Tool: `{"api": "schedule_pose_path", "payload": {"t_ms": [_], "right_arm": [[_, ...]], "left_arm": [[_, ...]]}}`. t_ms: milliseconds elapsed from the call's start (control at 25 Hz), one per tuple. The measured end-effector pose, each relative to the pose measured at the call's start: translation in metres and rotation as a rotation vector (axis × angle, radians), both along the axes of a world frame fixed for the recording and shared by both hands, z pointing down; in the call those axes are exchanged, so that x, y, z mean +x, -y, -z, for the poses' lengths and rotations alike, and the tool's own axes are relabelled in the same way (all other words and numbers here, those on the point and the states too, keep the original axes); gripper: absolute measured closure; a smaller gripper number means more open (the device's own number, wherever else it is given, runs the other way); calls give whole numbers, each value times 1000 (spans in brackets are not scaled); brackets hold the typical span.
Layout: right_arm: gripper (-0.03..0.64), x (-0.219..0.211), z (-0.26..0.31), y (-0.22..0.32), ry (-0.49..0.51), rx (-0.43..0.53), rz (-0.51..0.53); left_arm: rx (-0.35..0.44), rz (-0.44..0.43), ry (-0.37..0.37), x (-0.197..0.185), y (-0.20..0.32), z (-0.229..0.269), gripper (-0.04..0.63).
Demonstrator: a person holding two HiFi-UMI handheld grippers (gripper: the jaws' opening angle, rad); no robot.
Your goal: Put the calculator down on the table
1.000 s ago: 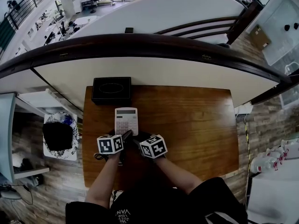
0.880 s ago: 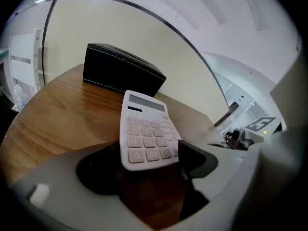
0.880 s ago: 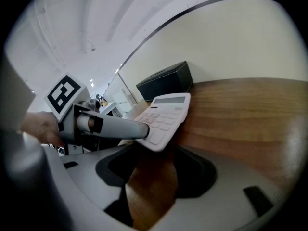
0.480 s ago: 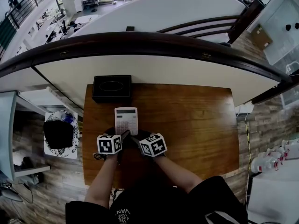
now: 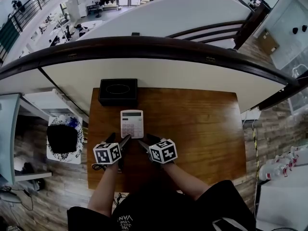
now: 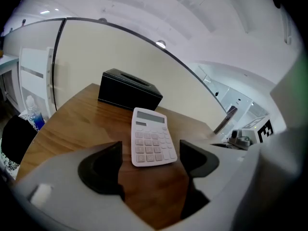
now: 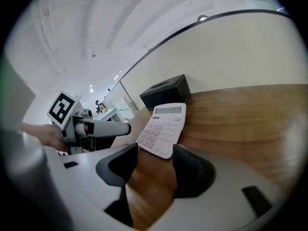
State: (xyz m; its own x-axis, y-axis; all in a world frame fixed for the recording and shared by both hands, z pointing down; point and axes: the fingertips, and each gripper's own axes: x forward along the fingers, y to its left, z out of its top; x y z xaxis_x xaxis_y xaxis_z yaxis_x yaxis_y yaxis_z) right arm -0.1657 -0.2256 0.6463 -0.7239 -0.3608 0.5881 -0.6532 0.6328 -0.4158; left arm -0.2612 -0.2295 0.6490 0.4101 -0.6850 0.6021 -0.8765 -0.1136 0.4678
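A white calculator [image 5: 132,123] lies flat on the brown wooden table [image 5: 202,129], keys up. Both grippers sit just short of its near edge and neither touches it. My left gripper [image 5: 118,139] is open with only bare wood between its fingers. My right gripper [image 5: 148,141] is open too and holds nothing. In the left gripper view the calculator [image 6: 151,141] lies just beyond the gripper [image 6: 149,162]. In the right gripper view the calculator [image 7: 163,128] lies ahead of the gripper [image 7: 154,170], with the left gripper's finger [image 7: 103,128] at the left.
A black tissue box [image 5: 118,91] stands at the table's far left edge, behind the calculator. A curved counter wall [image 5: 159,71] rises behind the table. On the floor to the left is a bin with a black bag [image 5: 62,138].
Both grippers have drawn back a little towards me, away from the calculator's near edge. The calculator stays where it was on the table.
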Motion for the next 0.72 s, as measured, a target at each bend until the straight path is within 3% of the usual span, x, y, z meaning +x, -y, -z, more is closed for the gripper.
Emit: {"api": "schedule_pose_path", "payload": {"t_ms": [400,560,720], "right_arm": [[413,14,49,-30,51,94,-72],[414,21,68,-44,66,130,-104],[455,28,85,-60,72,168,-127]], "left_arm": [[109,-9,-63,-7,-50,44,237],[153,-15,-74,-10,-73,60,403],[204,-21,-54,-11,-91,76,487]]}}
